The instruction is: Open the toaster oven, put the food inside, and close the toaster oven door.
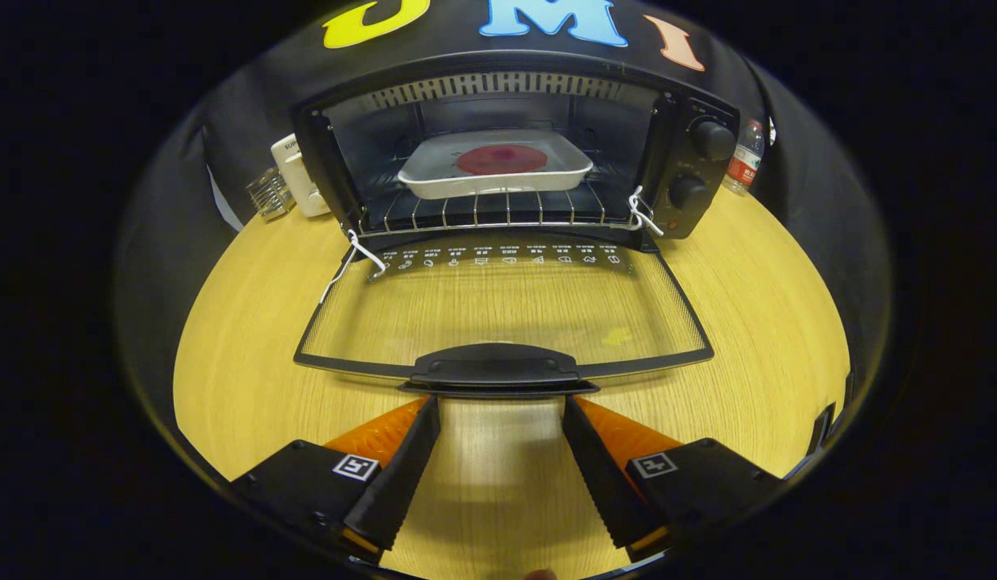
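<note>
Toaster oven point(515, 153) is standing at the table's far side, mouth facing me, long axis running side to side. Food point(500, 159) is already lying in its white tray point(434, 173) on the rack. I'm holding my gripper point(501, 403) spread and empty just under the door handle point(495, 366); closing remains, which means lifting that lowered door point(498, 310) up and away.
</note>
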Demonstrator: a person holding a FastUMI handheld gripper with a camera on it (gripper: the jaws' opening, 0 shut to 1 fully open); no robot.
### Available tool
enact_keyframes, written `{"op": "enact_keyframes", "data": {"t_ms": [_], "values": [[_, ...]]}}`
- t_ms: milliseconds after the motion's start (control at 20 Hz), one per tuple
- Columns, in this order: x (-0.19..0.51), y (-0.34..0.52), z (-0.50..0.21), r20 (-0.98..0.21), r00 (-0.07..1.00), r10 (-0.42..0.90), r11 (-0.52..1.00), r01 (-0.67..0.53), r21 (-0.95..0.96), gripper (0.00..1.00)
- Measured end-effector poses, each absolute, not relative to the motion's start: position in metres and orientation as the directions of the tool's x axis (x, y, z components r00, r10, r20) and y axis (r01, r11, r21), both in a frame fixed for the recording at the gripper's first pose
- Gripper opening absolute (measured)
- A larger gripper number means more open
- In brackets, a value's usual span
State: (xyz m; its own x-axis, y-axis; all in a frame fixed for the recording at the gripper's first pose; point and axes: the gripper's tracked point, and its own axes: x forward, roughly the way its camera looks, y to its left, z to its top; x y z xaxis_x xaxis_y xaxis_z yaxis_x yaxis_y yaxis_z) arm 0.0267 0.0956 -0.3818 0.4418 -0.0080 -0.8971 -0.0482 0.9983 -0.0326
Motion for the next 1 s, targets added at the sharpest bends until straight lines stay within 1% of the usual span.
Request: {"op": "enact_keyframes", "data": {"t_ms": [700,1000], "values": [[0.028,0.099,-0.336,-0.823,0.568,0.019,1.0,-0.02,0.009,0.98],[0.039,0.102,-0.307,-0.756,0.654,0.009,0.999,-0.031,-0.015,0.98]]}}
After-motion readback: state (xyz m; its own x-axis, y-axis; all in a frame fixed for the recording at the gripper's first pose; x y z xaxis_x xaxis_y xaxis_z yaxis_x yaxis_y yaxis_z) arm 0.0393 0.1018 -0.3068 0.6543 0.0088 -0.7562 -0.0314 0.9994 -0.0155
